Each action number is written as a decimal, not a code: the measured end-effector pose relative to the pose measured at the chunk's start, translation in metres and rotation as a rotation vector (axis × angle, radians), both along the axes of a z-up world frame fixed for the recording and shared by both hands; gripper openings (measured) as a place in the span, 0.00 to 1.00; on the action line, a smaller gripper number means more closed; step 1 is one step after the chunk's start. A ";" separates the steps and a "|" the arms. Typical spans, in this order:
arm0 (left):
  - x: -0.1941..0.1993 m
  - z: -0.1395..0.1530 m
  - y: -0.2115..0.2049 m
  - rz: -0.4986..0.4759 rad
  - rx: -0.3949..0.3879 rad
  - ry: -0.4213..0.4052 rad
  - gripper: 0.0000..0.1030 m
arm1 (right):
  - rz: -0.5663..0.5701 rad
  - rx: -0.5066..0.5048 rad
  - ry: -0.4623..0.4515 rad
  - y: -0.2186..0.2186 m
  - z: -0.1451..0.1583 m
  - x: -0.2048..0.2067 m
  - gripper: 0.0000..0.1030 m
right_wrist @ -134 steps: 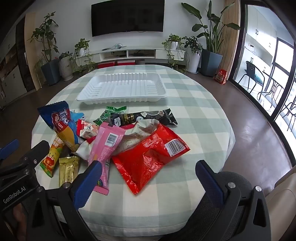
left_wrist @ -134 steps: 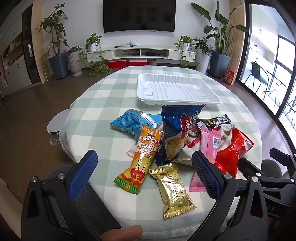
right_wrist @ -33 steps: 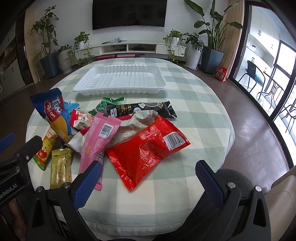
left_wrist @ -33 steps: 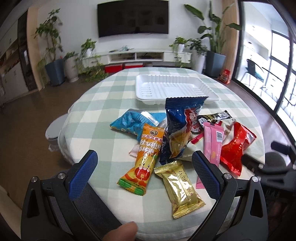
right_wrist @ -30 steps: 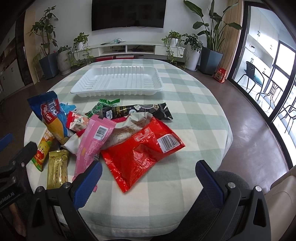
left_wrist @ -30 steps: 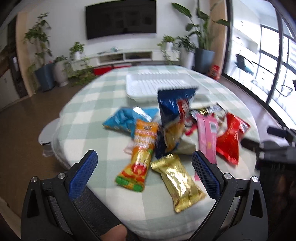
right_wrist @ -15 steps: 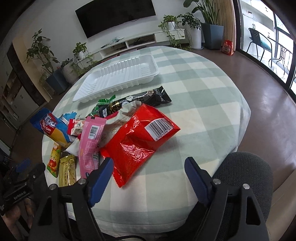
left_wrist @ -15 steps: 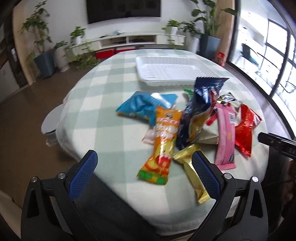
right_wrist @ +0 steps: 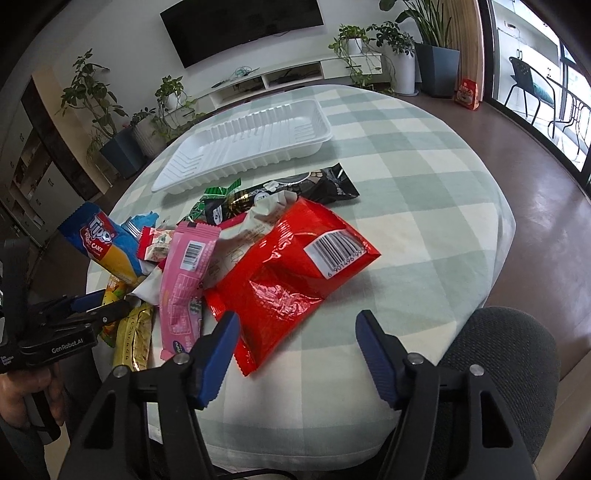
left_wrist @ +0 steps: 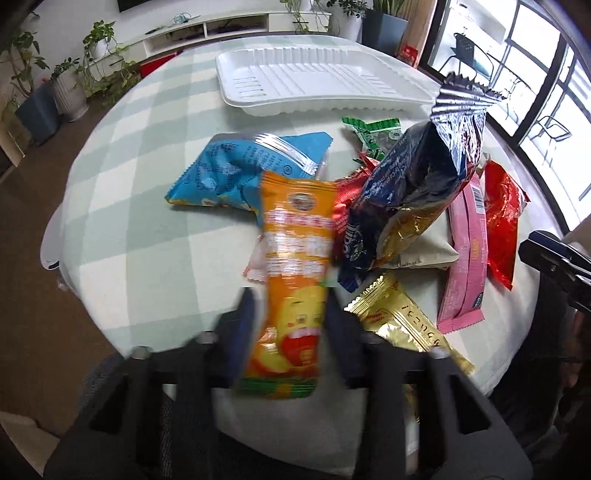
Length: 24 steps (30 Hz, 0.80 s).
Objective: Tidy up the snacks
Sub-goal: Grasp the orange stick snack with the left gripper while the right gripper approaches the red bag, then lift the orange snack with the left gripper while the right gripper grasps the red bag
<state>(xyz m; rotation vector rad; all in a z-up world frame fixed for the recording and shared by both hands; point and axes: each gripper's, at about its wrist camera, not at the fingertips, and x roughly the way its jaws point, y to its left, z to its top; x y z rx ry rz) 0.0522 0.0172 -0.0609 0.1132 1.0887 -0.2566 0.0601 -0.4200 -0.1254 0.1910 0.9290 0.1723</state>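
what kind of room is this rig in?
Most likely a home living room: wall-mounted TV above a low white media console, potted plants along the wall, and a round table with a checked cloth.

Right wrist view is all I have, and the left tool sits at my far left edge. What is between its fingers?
Observer: The left tool has its jaws closing, with the near end of the orange snack packet between them, taken across its width.
Operator: Is anything lying on top of that packet?
Observer: Nothing that I can see. Its far end overlaps a corner of the light blue packet.
Operator: What is closest to the tool otherwise?
Observer: The gold packet lies flat just beside the tool's right finger, angled away from the orange one.
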 end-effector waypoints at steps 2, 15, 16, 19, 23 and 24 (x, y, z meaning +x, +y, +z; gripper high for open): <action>0.001 0.000 -0.001 -0.011 0.002 -0.007 0.24 | 0.001 0.003 0.005 0.000 -0.001 0.001 0.67; -0.018 0.016 0.024 0.028 -0.136 -0.061 0.18 | -0.009 0.057 0.018 -0.002 0.000 0.007 0.67; -0.021 0.017 0.028 0.035 -0.146 -0.063 0.18 | -0.006 0.075 0.025 -0.002 0.000 0.009 0.67; -0.027 0.016 0.037 0.057 -0.175 -0.059 0.18 | 0.004 0.160 0.069 0.000 -0.005 0.018 0.67; -0.036 0.019 0.044 0.067 -0.220 -0.079 0.18 | -0.029 0.196 0.124 0.003 -0.012 0.030 0.68; -0.039 0.020 0.045 0.069 -0.228 -0.082 0.18 | -0.041 0.205 0.132 0.002 -0.013 0.032 0.68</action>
